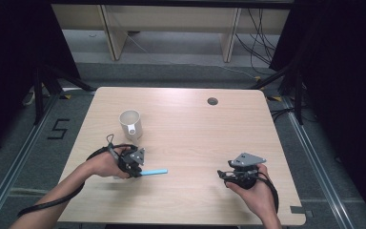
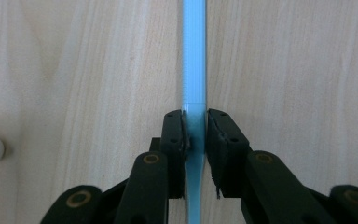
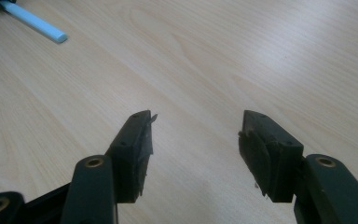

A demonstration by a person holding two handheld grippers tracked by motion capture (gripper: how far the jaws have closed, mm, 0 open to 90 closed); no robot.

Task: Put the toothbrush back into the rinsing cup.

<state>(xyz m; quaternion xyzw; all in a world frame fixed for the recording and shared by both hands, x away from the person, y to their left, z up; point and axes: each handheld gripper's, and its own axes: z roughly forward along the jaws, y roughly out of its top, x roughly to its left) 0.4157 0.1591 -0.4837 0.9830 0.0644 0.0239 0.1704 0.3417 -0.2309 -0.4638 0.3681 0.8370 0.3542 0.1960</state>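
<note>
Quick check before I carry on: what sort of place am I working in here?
Most likely a lab or data-recording bay, not a home. A bare wooden table with a cable hole stands between black curtains; loose cables trail over the floor, and a "5" is taped on it.

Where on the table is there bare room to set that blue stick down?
Bare wood lies between the blue stick and the right gripper, and across the far right past the round hole. The near left is crowded: the white mug stands just beyond the left gripper, which grips the stick.
</note>
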